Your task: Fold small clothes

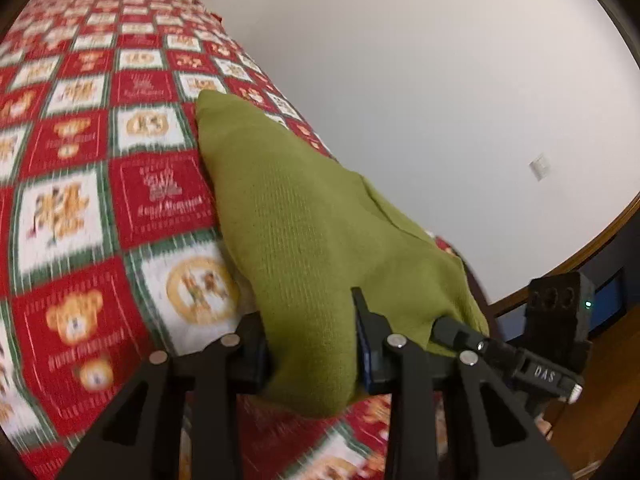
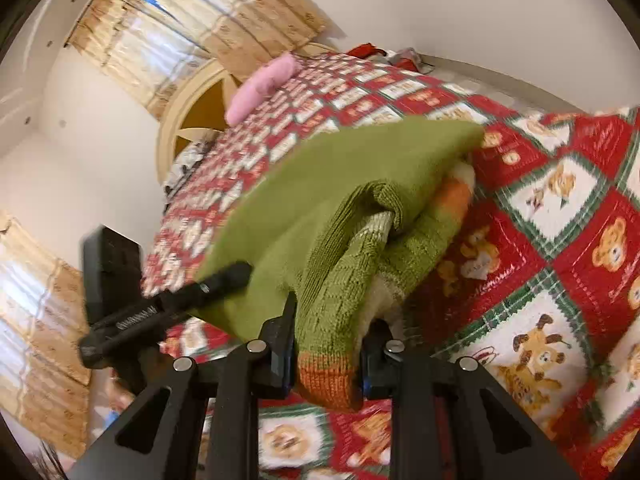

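Note:
A small green knitted garment (image 1: pixel 292 216) with an orange cuff (image 2: pixel 326 376) and cream parts hangs bunched above the bed. In the left wrist view my left gripper (image 1: pixel 308 320) is shut on a fold of the green fabric, and the cloth stretches away from its jaws towards the bed's edge. My right gripper (image 2: pixel 334 320) is shut on the ribbed green part just above the orange cuff. Each gripper shows in the other's view: the right one (image 1: pixel 444 326) at the cloth's right corner, the left one (image 2: pixel 236 272) at the cloth's left edge.
The bed wears a red, white and green checked bedspread (image 1: pixel 80 184) with teddy bears. A pink pillow (image 2: pixel 260 84) lies near the rounded headboard (image 2: pixel 192 104). A white wall (image 1: pixel 420 80) runs along the bed's right side, and beige curtains (image 2: pixel 188 24) hang behind.

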Available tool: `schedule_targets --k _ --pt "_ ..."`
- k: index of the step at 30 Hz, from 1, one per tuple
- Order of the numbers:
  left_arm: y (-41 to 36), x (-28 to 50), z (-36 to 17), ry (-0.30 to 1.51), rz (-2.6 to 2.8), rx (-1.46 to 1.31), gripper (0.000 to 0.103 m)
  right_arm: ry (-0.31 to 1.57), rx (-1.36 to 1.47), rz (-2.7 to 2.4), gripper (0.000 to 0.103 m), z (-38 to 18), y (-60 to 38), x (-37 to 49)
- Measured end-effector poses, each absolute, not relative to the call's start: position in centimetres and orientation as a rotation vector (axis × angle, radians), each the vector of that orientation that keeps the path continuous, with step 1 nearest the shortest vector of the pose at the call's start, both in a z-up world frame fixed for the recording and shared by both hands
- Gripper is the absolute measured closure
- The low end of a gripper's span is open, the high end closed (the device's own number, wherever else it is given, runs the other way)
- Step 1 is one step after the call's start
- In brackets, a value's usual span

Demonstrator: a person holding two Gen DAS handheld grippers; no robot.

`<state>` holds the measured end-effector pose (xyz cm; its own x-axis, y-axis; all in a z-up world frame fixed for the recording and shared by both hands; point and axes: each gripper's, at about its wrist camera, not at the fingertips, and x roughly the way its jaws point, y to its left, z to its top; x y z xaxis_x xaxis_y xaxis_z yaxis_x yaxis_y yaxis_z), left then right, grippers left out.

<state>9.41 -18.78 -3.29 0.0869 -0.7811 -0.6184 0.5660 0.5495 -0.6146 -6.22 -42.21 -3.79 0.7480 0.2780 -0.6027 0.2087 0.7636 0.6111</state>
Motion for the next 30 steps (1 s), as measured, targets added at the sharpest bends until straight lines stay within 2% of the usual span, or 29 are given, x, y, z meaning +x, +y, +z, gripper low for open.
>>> schedule_targets --k 4,8,13,17,18,19,20,21,24,25,27,28,29,30 --pt "-17.1 8.0 -4.9 1.137 -0.986 -0.257 0.068 0.812 0.703 0.063 0.079 -3.8 -41.6 -6.8" --pt "-16.1 7.2 -6.9 1.131 -0.911 -0.199 0.068 0.915 0.627 0.014 0.079 -7.3 -40.2 -7.5" --pt "-15.4 6.3 -6.6 1.081 -0.869 -0.116 0.059 0.928 0.673 -0.018 0.070 -9.7 -41.1 -9.5" --pt "-14.6 5.8 -4.1 0.958 -0.820 -0.050 0.052 0.880 0.648 -0.044 0.070 -6.8 -42.6 -11.5" --pt "-14.8 6.0 -3.3 0.900 -0.794 -0.020 0.051 0.830 0.630 -0.066 0.067 -5.4 -43.4 -12.1" --pt "-15.1 6.0 -2.6 0.866 -0.782 0.004 0.047 0.794 0.628 -0.084 0.052 -4.7 -44.1 -12.2" --pt "-15.6 6.1 -2.2 0.844 -0.780 0.023 0.043 0.753 0.637 -0.113 0.032 -3.9 -45.1 -12.2" --pt "-16.1 6.1 -1.7 0.823 -0.785 0.047 0.043 0.719 0.663 -0.135 0.028 -3.4 -46.4 -11.7" --pt "-18.2 6.6 -1.2 0.792 -0.784 0.087 0.040 0.692 0.751 -0.134 0.027 -3.9 -50.3 -8.2" --pt "-19.0 6.7 -1.1 0.784 -0.775 0.105 0.036 0.708 0.770 -0.146 0.027 -4.6 -51.4 -6.5" --pt "-20.3 6.8 -1.4 0.776 -0.746 0.123 0.031 0.760 0.751 -0.166 0.030 -5.7 -52.4 -3.3" --pt "-20.7 7.1 -1.9 0.778 -0.737 0.126 0.030 0.787 0.723 -0.179 0.041 -6.3 -52.5 -1.6" --pt "-21.5 7.4 -2.4 0.788 -0.722 0.135 0.030 0.811 0.695 -0.179 0.053 -6.9 -52.5 0.0" --pt "-21.7 7.4 -2.8 0.798 -0.708 0.143 0.030 0.834 0.669 -0.167 0.088 -7.4 -52.3 1.4"
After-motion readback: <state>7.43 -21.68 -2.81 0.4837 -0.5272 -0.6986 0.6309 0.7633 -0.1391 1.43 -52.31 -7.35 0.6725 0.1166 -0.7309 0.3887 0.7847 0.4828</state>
